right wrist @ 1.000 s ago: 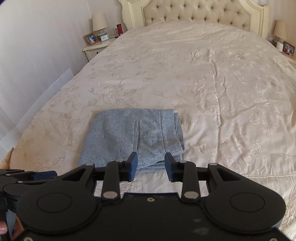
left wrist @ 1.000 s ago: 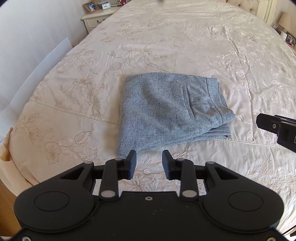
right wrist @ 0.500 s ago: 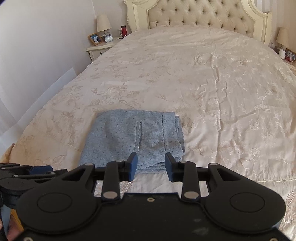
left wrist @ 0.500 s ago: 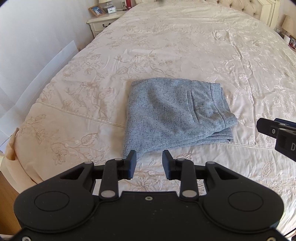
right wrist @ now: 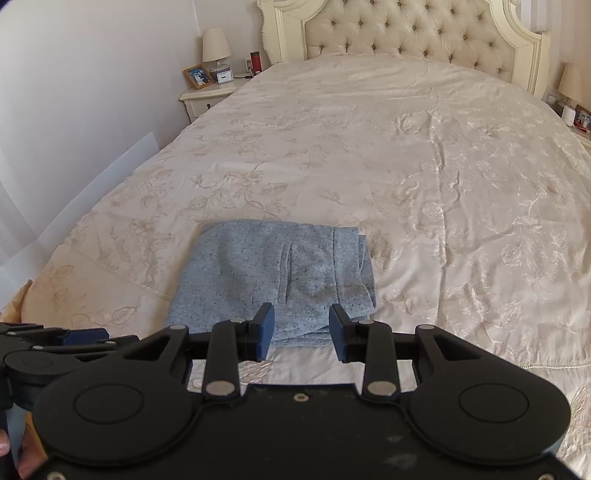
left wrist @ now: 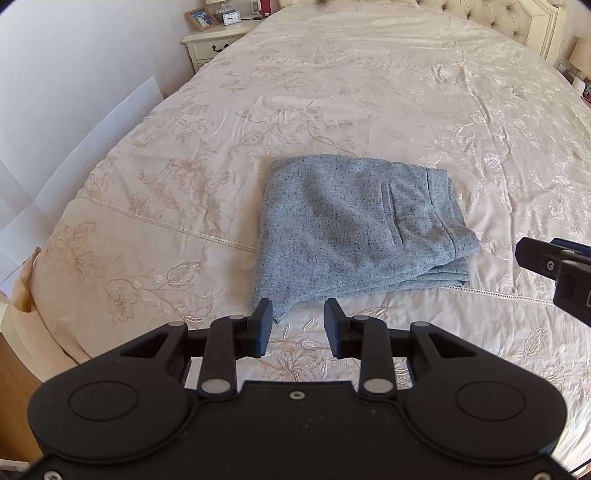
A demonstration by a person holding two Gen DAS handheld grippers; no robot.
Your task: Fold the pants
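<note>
Legible text: none found in either view.
Bedside clock (right wrist: 224, 76): face too small to read.
Right claw body (left wrist: 576, 291): a pale mark at the frame edge, cut off, unreadable.

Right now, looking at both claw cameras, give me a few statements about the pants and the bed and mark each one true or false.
1. The speckled blue-grey pants lie folded on the cream embroidered bedspread. True.
2. The left claw is clamped on the pants. False: it is open, with nothing between its fingers.
3. The right claw is open and holds nothing. True.
4. The pants hang over the tufted cream headboard. False: they lie flat near the foot of the bed, far from it.
5. A framed photo stands on the cream bedside table. True.
</note>
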